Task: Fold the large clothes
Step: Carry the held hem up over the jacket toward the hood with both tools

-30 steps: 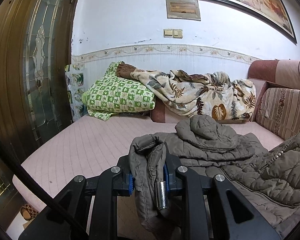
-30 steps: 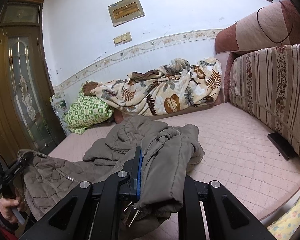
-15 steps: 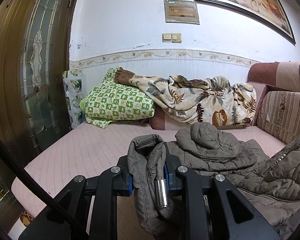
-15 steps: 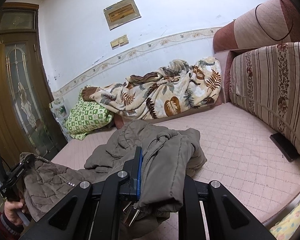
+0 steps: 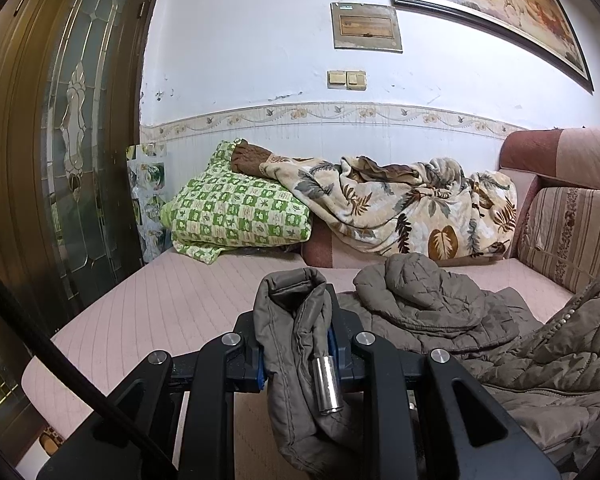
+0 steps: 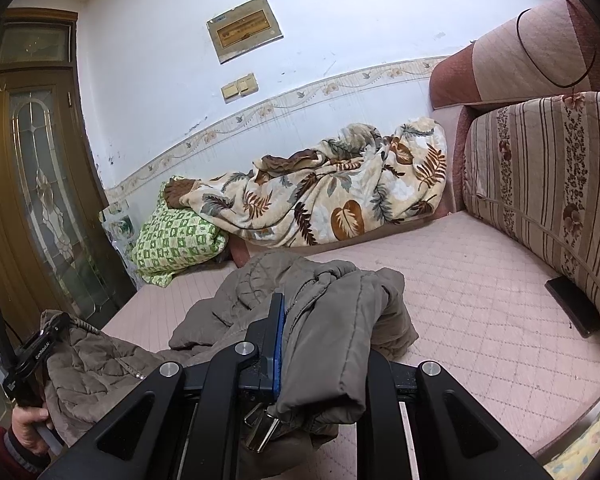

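Hand-held gripper (image 5: 296,344) clamps jacket (image 5: 440,312).

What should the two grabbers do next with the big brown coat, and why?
Probably carry the pinched hem forward and lay it over the coat's far part. Both the left gripper and right gripper are shut on its edge, while the rest lies rumpled on the pink mattress.

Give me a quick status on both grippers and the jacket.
Left gripper shut on jacket hem. Right gripper shut on jacket too. Hood end rests on sofa. Nothing in the way.
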The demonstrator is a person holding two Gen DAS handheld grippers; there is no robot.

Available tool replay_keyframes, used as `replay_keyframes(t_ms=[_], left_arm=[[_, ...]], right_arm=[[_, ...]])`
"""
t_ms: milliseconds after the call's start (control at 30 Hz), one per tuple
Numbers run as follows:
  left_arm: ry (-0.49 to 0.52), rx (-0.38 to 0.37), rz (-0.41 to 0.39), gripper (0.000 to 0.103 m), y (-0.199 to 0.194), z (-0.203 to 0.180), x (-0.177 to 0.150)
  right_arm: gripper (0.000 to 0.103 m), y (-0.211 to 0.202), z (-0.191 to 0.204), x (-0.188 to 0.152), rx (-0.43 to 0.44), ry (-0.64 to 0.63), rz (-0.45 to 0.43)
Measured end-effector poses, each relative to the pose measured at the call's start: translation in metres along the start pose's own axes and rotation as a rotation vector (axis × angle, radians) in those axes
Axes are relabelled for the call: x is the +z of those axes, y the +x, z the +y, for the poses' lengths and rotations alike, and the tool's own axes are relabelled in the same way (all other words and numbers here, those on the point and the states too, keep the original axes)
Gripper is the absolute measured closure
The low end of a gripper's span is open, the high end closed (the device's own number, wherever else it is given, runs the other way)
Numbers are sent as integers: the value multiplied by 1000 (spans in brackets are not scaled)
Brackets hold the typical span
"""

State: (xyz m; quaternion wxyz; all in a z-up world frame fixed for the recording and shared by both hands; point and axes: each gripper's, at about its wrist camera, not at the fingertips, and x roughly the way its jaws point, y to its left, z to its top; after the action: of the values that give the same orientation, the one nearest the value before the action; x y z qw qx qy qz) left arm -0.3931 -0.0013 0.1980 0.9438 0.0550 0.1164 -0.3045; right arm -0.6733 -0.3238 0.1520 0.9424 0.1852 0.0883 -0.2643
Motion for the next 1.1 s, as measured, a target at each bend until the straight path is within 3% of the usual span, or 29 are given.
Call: replay_keyframes(t_ms=[767,1100], left_arm=[[1,1,-6,82,7,-2,11],[2,0,-20,81,28,-3,28]], right_arm=[[88,6,1,8,5,7,-3],[88,13,5,17,8,2,-4]])
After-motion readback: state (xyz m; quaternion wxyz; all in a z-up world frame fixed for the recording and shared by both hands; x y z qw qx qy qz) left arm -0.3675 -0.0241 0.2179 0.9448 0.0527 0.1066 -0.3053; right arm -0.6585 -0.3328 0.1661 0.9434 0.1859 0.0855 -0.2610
